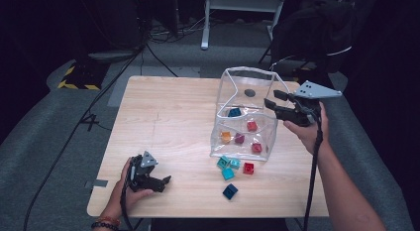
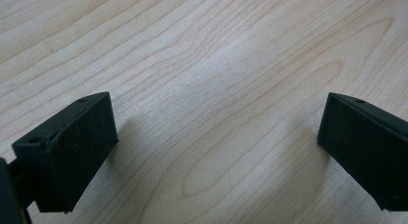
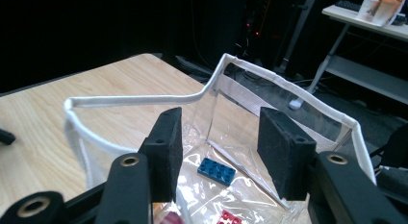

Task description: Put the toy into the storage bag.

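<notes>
Inside clear bag (image 1: pixel 246 117): unmarked bricks (image 1: pixel 251 126)

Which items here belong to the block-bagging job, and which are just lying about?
In the job:
clear plastic pouch with white trim
coloured toy bricks beside it
blue brick inside it
right tool

Lying about:
black cables on the floor
white desk frame
</notes>
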Tool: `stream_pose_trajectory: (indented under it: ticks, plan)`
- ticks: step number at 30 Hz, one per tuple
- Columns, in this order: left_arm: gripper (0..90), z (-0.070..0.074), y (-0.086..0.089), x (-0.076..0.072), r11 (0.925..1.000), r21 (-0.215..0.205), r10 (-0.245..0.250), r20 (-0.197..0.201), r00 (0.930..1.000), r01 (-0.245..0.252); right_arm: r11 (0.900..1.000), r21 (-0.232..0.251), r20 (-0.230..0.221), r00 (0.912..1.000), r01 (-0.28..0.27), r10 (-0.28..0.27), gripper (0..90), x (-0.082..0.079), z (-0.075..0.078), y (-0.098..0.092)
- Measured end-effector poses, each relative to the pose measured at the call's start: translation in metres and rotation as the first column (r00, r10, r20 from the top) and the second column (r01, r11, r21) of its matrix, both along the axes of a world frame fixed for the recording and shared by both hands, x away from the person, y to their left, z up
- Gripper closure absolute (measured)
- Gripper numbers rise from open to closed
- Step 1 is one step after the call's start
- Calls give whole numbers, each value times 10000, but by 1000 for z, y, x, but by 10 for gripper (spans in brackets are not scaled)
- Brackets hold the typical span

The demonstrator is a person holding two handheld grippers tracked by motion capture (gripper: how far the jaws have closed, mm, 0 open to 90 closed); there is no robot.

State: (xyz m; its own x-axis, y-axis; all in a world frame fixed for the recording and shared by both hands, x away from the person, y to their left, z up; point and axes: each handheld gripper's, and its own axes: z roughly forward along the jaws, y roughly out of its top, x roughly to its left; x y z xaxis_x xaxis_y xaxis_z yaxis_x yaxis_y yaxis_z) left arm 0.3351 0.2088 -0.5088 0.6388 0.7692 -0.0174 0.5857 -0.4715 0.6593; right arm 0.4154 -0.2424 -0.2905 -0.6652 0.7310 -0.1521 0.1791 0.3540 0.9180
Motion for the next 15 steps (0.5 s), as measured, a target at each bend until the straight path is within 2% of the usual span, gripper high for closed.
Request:
stream_pose_trajectory:
  ticks: [6, 15]
  plan:
    - [5, 0, 0, 0, 10000, 1, 0, 0, 10000, 0, 9996, 41, 202, 9994, -273, 272, 509, -21, 4, -7]
    - [5, 0, 0, 0, 10000, -2, 0, -1, 10000, 0, 9977, 138, 267, 9974, -667, 663, 463, -50, -6, -18]
